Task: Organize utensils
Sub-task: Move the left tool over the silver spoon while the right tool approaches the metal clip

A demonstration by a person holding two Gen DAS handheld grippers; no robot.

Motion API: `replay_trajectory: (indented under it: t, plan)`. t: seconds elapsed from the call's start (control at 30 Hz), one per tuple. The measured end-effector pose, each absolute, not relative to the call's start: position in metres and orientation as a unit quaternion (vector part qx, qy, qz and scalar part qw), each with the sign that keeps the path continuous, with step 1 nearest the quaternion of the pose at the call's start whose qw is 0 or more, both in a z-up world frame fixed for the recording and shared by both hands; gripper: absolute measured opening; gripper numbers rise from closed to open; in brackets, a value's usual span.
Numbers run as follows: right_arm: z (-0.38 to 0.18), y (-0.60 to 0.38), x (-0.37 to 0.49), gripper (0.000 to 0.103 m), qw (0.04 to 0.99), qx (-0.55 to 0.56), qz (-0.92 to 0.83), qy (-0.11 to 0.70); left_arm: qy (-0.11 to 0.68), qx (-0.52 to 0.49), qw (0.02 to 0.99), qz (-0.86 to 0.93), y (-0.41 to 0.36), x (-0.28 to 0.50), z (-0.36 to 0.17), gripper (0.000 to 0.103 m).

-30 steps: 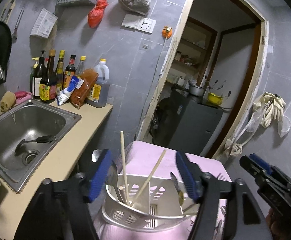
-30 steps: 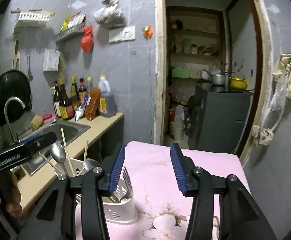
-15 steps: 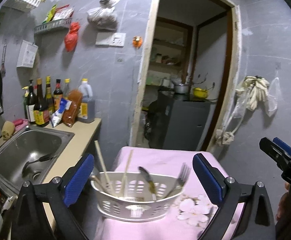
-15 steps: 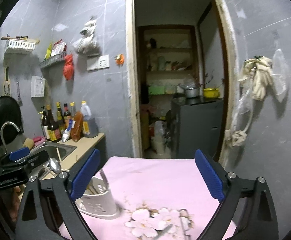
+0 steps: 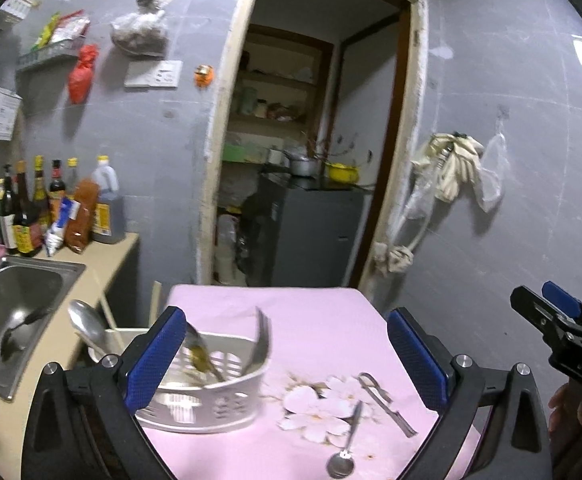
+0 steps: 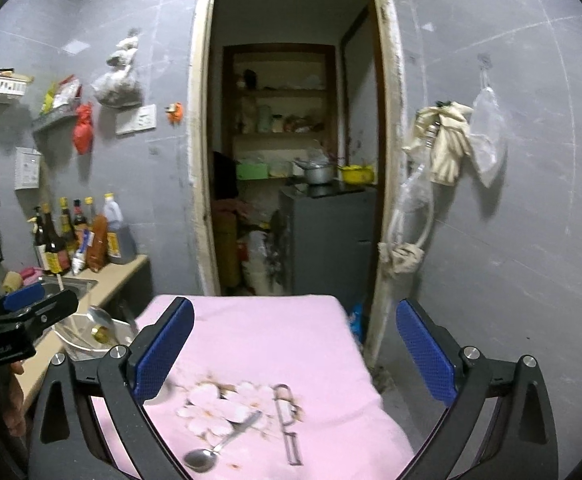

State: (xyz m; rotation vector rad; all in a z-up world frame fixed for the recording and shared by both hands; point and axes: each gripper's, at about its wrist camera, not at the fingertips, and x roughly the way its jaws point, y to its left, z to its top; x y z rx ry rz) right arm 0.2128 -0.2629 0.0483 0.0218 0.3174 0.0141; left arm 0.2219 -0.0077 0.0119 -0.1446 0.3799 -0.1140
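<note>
A white slotted utensil caddy (image 5: 211,396) stands on the left of the pink flowered tablecloth (image 5: 311,312), holding a ladle, chopsticks, a fork and a spoon. A small metal spoon (image 5: 347,444) and metal tongs (image 5: 387,404) lie loose on the cloth to its right. My left gripper (image 5: 287,356) is open above the cloth; its left finger overlaps the caddy's rim in the picture and nothing is held. My right gripper (image 6: 295,344) hangs over the spoon (image 6: 219,446) and tongs (image 6: 287,420), jaws opening and empty. The caddy (image 6: 79,354) shows at that view's left edge.
A steel sink (image 5: 19,300) with a ladle in it and a row of sauce bottles (image 5: 51,208) sit on the counter to the left. Behind the table a doorway opens onto a grey cabinet (image 5: 315,232). Cloths hang on the right wall (image 5: 451,172).
Both grippers have drawn back from the caddy and spread their jaws wide. The caddy has slid toward the lower left in both views, and the loose spoon and tongs have come into sight.
</note>
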Motion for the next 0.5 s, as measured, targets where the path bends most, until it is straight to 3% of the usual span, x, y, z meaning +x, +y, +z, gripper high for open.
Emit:
replay_trajectory:
  t: [0.5]
  plan:
    - [-0.002,-0.307,0.255,0.099,0.969,0.009,0.004,0.248,0.268,-0.054,0.96,-0.06,-0.058,0.253,-0.042,0.101]
